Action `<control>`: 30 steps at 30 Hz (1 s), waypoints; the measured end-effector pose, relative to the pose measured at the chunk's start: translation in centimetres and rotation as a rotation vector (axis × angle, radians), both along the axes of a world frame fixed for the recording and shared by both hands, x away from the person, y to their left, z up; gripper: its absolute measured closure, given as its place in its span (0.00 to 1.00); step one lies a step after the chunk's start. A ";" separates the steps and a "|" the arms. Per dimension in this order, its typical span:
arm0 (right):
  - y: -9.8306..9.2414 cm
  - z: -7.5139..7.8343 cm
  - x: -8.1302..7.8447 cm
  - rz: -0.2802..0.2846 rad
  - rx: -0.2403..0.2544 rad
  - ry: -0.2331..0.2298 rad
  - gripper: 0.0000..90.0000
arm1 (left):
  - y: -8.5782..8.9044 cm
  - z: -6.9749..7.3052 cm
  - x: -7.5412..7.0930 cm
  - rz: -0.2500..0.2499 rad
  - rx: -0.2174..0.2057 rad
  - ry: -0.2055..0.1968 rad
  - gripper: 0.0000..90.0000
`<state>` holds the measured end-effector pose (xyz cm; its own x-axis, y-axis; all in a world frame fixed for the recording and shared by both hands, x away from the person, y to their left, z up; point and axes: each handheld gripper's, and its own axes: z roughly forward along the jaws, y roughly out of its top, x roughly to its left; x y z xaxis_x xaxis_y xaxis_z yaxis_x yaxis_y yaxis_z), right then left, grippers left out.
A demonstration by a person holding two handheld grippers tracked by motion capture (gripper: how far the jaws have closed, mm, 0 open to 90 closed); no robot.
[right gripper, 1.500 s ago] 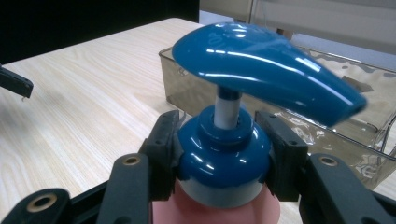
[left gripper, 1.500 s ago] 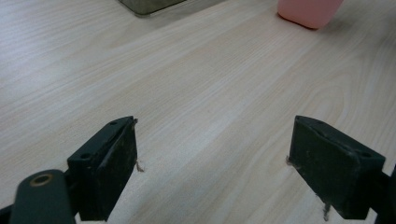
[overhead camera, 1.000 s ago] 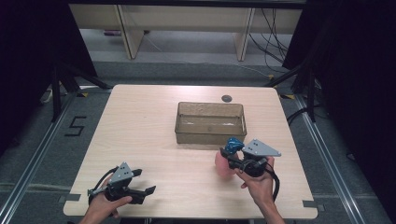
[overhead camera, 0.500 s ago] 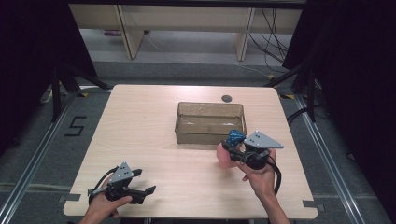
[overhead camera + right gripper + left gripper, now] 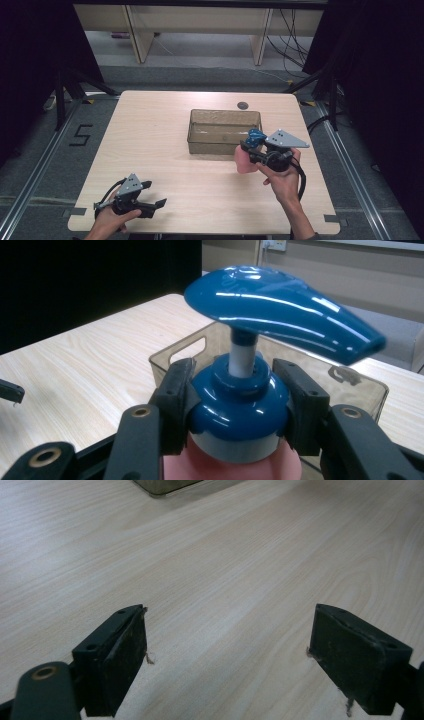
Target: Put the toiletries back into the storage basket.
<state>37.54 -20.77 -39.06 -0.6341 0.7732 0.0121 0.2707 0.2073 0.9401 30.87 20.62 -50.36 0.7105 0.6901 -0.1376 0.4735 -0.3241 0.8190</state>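
1. Grip check: right gripper [image 5: 235, 415] is clenched on the blue collar of the pink pump bottle [image 5: 245, 159], right of frame centre, just below the clear bin [image 5: 200, 135].
2. We keep the bottle upright and clear the bin's near wall before lowering.
3. Left gripper [image 5: 227, 660] rests released, lower left.
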 end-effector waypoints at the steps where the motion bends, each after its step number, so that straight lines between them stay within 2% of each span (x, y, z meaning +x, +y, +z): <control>1: 0.0 0.0 0.0 0.000 0.000 0.000 0.59 | 0.0 0.0 0.0 0.000 0.000 0.000 0.16; 2: 0.0 0.3 0.3 0.002 -0.005 -0.016 0.59 | 0.0 0.0 0.0 -0.004 -0.003 0.001 0.16; 7: 0.1 0.8 0.8 0.001 -0.002 -0.008 0.59 | 0.1 0.0 0.0 -0.002 0.000 0.000 0.16; 8: 0.1 0.8 0.9 0.002 0.004 -0.011 0.59 | 0.2 0.0 0.1 -0.007 0.020 -0.004 0.16; 9: 0.1 1.0 1.1 0.000 0.005 -0.010 0.59 | 0.0 0.0 0.0 0.003 0.004 -0.003 0.16; 10: 0.1 1.2 1.4 -0.002 0.005 -0.011 0.59 | 0.2 0.1 0.1 -0.011 0.027 -0.003 0.16; 12: 0.1 1.5 1.8 -0.004 0.014 -0.019 0.59 | 0.2 0.1 0.1 -0.009 0.028 -0.006 0.16; 14: 0.2 1.8 2.1 -0.010 0.004 -0.019 0.59 | 0.0 0.0 0.0 -0.010 -0.002 -0.004 0.16; 17: 0.4 2.1 2.6 -0.013 0.015 -0.014 0.59 | 0.1 0.0 0.0 -0.012 0.008 -0.001 0.16; 18: 0.3 2.3 2.9 -0.016 -0.003 -0.029 0.59 | 0.0 0.1 0.0 -0.014 0.007 -0.002 0.16; 20: 0.5 2.4 3.3 -0.021 0.023 -0.024 0.59 | 0.1 0.1 0.0 -0.014 0.006 -0.003 0.16; 22: 0.5 2.6 3.7 -0.025 0.010 -0.031 0.59 | 0.1 0.0 0.0 -0.012 0.005 -0.001 0.16; 23: 0.6 2.6 3.8 -0.021 0.031 -0.021 0.59 | 0.1 0.0 0.0 -0.012 0.005 -0.001 0.16; 24: 0.6 2.7 4.0 -0.038 0.028 -0.011 0.59 | 0.1 0.0 0.0 -0.015 0.006 -0.005 0.16; 29: 0.3 2.9 4.8 -0.041 0.020 -0.020 0.59 | 0.0 0.0 0.0 -0.014 0.007 -0.002 0.16; 30: 0.2 3.0 5.1 -0.045 0.033 -0.012 0.59 | 0.0 0.0 0.0 -0.016 0.004 -0.006 0.16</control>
